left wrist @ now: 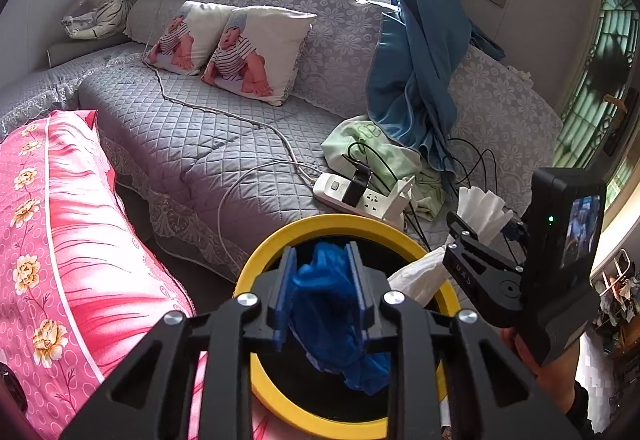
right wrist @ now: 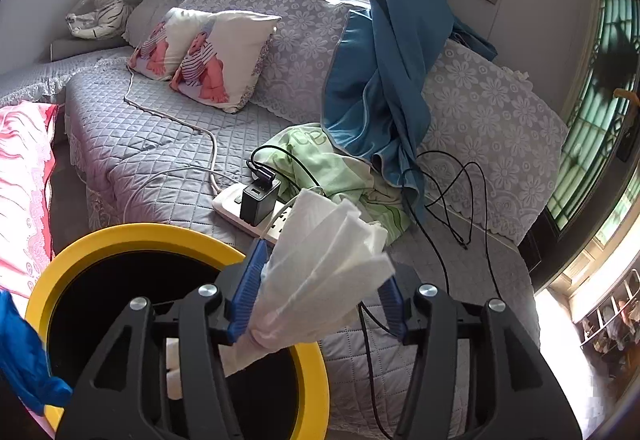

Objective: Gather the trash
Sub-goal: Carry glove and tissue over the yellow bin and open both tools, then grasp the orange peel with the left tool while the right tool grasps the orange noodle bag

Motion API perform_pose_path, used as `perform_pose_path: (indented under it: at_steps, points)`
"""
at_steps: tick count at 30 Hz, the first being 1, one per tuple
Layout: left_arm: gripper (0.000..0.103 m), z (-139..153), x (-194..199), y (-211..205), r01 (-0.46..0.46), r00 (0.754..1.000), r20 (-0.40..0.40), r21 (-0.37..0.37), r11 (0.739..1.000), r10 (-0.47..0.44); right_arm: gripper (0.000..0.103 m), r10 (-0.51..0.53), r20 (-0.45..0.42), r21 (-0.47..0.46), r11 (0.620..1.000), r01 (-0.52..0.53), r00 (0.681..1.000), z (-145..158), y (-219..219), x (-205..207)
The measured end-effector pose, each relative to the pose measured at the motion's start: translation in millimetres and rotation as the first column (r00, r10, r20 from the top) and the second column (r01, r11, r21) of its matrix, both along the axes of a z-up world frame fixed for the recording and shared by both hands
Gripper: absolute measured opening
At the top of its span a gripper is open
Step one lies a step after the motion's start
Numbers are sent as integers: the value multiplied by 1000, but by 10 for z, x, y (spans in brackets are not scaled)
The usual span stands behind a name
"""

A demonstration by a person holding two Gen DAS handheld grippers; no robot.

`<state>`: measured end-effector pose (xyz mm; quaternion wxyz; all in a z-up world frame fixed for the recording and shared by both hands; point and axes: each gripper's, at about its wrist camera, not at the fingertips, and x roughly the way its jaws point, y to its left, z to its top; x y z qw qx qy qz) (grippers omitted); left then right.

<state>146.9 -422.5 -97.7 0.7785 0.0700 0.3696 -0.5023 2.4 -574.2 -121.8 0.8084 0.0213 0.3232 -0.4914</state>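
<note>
1. The left gripper (left wrist: 322, 292) is clamping a crumpled blue plastic bag (left wrist: 336, 316) between its pads, hanging directly above the dark opening of the yellow-rimmed bin (left wrist: 256, 268).
2. The right gripper (right wrist: 320, 300) is carrying a wad of white tissue (right wrist: 324, 260); its jaws are standing fairly wide, and the fold is hiding whether both pads are pressing it, so the grip is probably loose.
3. The tissue is sitting just beyond and to the right of the bin rim, with its lower tail hanging over the opening.
4. To drop well, each gripper should be sitting squarely over the opening before its jaws part; the left one looks ready, while the right one needs to be drawn back and leftward.
5. The two grippers are crowding close together, so releasing one at a time seems wise.
6. Ahead of the right gripper, a power strip (right wrist: 240, 208) with a black charger (right wrist: 258, 202) and loose black cables (right wrist: 452, 200) is lying on the grey quilted sofa (right wrist: 160, 144); dangling tissue could snag there.
</note>
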Motion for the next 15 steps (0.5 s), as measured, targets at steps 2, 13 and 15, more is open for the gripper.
perform_pose_path:
  at_steps: [2, 13, 15]
  points:
    - [39, 14, 12, 20, -8, 1000, -1, -4, 1000, 8, 57, -9, 6, -6, 1000, 9, 1000, 30, -2, -21]
    - [55, 373, 181, 626, -133, 991, 4, -102, 986, 134, 67, 65, 241, 38, 996, -76, 968, 409, 150, -345]
    - [62, 539, 217, 879, -175, 983, 29, -126, 976, 180, 77, 139, 378, 80, 980, -182, 915, 507, 230, -430]
